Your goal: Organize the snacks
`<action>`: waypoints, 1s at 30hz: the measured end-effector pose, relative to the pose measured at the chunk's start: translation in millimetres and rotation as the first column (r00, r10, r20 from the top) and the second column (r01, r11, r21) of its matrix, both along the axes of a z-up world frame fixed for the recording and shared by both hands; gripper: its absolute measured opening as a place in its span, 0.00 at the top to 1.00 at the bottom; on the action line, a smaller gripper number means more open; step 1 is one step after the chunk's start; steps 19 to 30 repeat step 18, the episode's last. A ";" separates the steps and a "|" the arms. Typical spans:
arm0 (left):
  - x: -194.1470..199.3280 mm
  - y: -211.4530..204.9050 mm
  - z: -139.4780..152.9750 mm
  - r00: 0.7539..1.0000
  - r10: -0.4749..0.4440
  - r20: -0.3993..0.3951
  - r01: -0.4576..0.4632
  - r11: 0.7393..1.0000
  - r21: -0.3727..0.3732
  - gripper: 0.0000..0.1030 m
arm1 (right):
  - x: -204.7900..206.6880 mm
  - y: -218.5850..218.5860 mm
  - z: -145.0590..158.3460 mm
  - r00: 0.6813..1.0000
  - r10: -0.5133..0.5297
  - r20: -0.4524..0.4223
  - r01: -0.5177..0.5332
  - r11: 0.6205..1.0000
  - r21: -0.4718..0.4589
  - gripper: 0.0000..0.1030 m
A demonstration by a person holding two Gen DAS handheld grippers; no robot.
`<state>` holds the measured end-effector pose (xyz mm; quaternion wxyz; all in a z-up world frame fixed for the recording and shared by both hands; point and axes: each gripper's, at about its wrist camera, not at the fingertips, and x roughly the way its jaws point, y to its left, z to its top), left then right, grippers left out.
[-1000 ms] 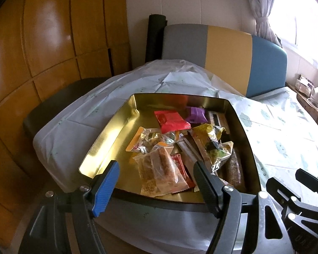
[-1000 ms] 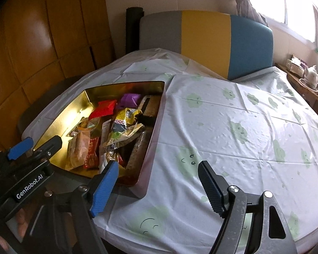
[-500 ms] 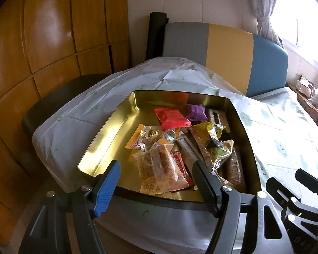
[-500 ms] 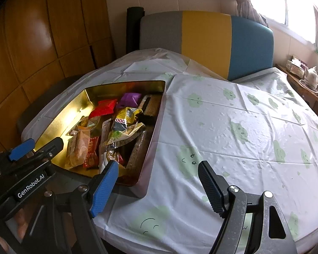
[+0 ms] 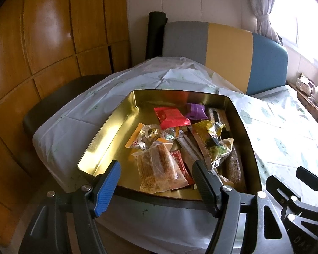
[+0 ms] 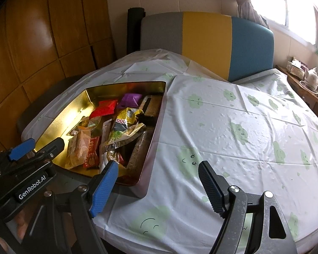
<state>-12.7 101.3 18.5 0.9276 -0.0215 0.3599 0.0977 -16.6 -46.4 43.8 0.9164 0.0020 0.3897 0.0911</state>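
Observation:
A gold tin (image 5: 108, 135) sits on the table's left part, also in the right wrist view (image 6: 156, 127). It holds several wrapped snacks: a red packet (image 5: 171, 117), a purple packet (image 5: 196, 111), a yellow bag (image 5: 214, 135), a clear biscuit pack (image 5: 159, 169) and a brown bar (image 5: 235, 165). My left gripper (image 5: 156, 184) is open and empty, just before the tin's near rim. My right gripper (image 6: 159, 186) is open and empty, over the cloth by the tin's near right corner.
The table has a white cloth with green cloud faces (image 6: 243, 131). A grey, yellow and blue seat back (image 6: 205, 40) stands behind it. A dark chair (image 5: 53, 103) is at the left by wooden wall panels. A teapot (image 6: 311, 77) sits on a ledge at the right.
Both grippers stayed open. The left wrist view drew back and up slightly; the tin and snacks have not moved.

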 end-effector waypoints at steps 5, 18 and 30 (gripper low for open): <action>0.7 -0.4 -1.1 1.000 -0.002 -0.006 0.002 1.000 -0.005 0.38 | 0.8 -0.1 -0.7 1.000 0.001 -0.002 -0.001 1.000 0.001 0.23; 1.1 2.1 3.8 0.999 -0.017 0.030 0.016 1.000 0.005 0.57 | 4.4 -6.5 -2.3 1.000 -0.005 -0.010 0.005 1.000 0.022 0.22; 1.1 2.1 3.8 0.999 -0.017 0.030 0.016 1.000 0.005 0.57 | 4.4 -6.5 -2.3 1.000 -0.005 -0.010 0.005 1.000 0.022 0.22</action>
